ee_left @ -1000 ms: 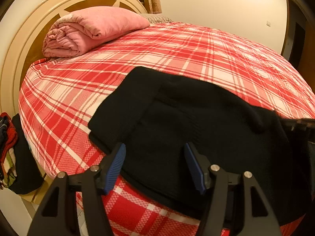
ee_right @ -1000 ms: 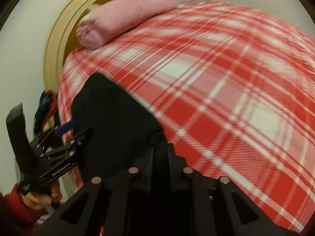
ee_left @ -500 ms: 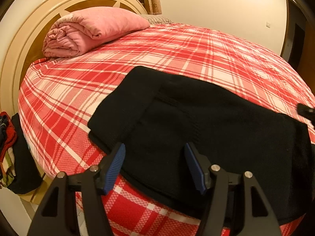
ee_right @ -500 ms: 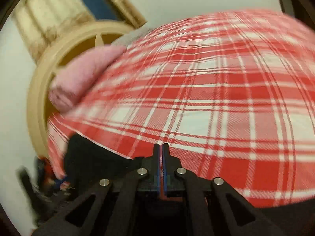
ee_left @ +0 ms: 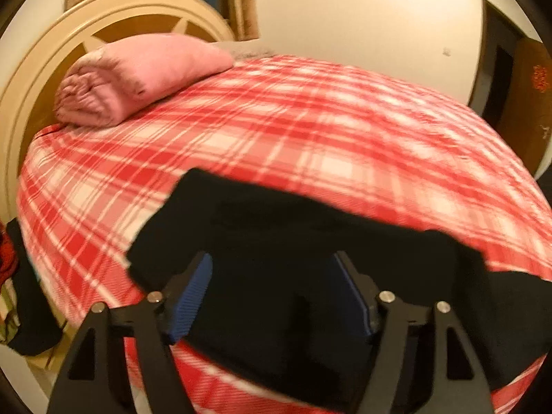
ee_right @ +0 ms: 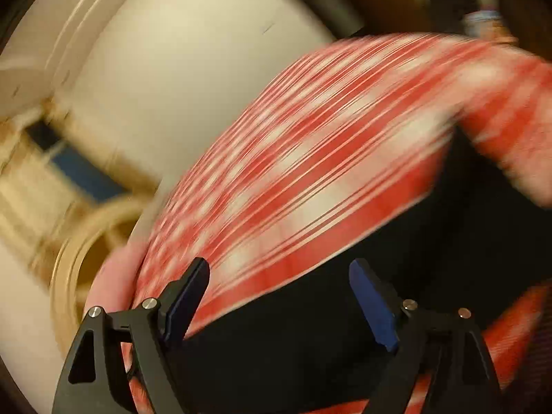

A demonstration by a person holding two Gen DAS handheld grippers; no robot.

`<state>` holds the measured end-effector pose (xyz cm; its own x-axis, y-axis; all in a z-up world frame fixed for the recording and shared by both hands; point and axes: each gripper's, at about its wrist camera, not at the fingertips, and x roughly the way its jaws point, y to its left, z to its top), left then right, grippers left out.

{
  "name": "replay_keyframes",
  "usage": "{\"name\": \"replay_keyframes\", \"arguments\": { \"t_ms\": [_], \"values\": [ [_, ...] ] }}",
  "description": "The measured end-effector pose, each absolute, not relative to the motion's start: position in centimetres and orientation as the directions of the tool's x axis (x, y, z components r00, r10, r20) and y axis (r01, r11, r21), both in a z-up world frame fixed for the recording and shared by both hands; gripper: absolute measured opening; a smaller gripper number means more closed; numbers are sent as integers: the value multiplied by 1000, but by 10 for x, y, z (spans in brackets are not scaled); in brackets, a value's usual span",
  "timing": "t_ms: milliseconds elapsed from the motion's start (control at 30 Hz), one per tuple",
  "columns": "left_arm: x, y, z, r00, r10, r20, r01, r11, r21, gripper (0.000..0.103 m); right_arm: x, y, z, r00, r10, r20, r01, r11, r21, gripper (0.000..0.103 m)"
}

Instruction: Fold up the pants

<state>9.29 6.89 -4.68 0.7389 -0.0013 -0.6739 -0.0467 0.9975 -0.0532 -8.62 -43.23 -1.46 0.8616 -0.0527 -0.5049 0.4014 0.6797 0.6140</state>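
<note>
The black pants (ee_left: 293,258) lie folded flat on the red plaid bed (ee_left: 310,131), near its front edge. My left gripper (ee_left: 272,289) is open and empty, just above the near part of the pants. In the right wrist view, which is tilted and blurred, the pants (ee_right: 345,327) show as a dark mass below the plaid sheet (ee_right: 310,172). My right gripper (ee_right: 279,296) is open and empty over them.
A rolled pink blanket (ee_left: 138,76) lies at the head of the bed against the cream headboard (ee_left: 69,45). Clothes (ee_left: 13,276) hang at the bed's left side. A dark doorway (ee_left: 500,79) is at the far right.
My right gripper has opened, let go of the pants and swung fast to a tilted view. The folded-over pants now lie flat. My left gripper has shifted slightly.
</note>
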Motion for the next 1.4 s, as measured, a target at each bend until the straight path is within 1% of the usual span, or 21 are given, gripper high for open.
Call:
{"name": "replay_keyframes", "arguments": {
  "t_ms": [33, 100, 133, 167, 267, 300, 467, 533, 600, 633, 667, 700, 733, 867, 933, 1067, 1267, 1400],
  "values": [
    [92, 64, -44, 739, -16, -673, -35, 997, -62, 74, -95, -444, -12, 835, -118, -537, 462, 680, 569, 84],
    [90, 51, -40, 740, -44, -671, -5, 998, -70, 74, -100, -457, -15, 780, -197, -593, 545, 681, 490, 84],
    [88, 44, -38, 741, -51, -670, 11, 998, -64, 74, -101, -463, -19, 758, -209, -618, 566, 681, 464, 78],
    [85, 37, -36, 741, -53, -669, 24, 998, -53, 74, -98, -470, -27, 743, -198, -640, 574, 679, 457, 68],
    [81, 24, -36, 731, -58, -680, 48, 998, -34, 74, -90, -473, -47, 709, -173, -683, 603, 652, 460, 54],
    [80, 21, -36, 727, -58, -684, 51, 998, -30, 74, -87, -474, -54, 710, -162, -685, 600, 648, 469, 52],
    [76, 18, -35, 722, -47, -690, 48, 999, -18, 74, -73, -469, -75, 699, -197, -687, 619, 647, 445, 51],
    [75, 16, -35, 719, -43, -693, 45, 999, -15, 74, -65, -464, -73, 692, -242, -680, 625, 673, 397, 50],
    [75, 16, -35, 716, -42, -696, 45, 999, -15, 74, -55, -464, -74, 683, -256, -684, 622, 694, 362, 50],
    [75, 16, -36, 715, -43, -697, 44, 999, -15, 74, -53, -462, -73, 680, -259, -686, 620, 703, 349, 47],
    [75, 16, -36, 714, -43, -699, 44, 999, -17, 74, -51, -463, -73, 682, -256, -685, 613, 711, 344, 25],
    [75, 16, -37, 713, -44, -699, 44, 999, -18, 74, -51, -463, -73, 696, -227, -681, 592, 718, 366, 11],
    [75, 17, -37, 712, -45, -701, 43, 999, -20, 74, -52, -465, -73, 706, -207, -677, 581, 715, 388, 5],
    [77, 20, -40, 701, -51, -712, 40, 999, -32, 74, -67, -463, -64, 732, -206, -649, 561, 723, 404, 4],
    [77, 21, -41, 697, -59, -714, 39, 998, -44, 74, -79, -464, -57, 757, -190, -625, 543, 715, 440, 4],
    [75, 22, -41, 698, -66, -713, 37, 998, -55, 74, -104, -463, -44, 767, -209, -606, 558, 683, 471, 4],
    [75, 18, -40, 697, -87, -712, 58, 996, -64, 74, -141, -455, -46, 716, -214, -665, 622, 628, 468, 4],
    [75, 12, -37, 699, -108, -707, 84, 994, -69, 74, -149, -458, -65, 643, -215, -735, 684, 593, 426, 4]
  ]
}}
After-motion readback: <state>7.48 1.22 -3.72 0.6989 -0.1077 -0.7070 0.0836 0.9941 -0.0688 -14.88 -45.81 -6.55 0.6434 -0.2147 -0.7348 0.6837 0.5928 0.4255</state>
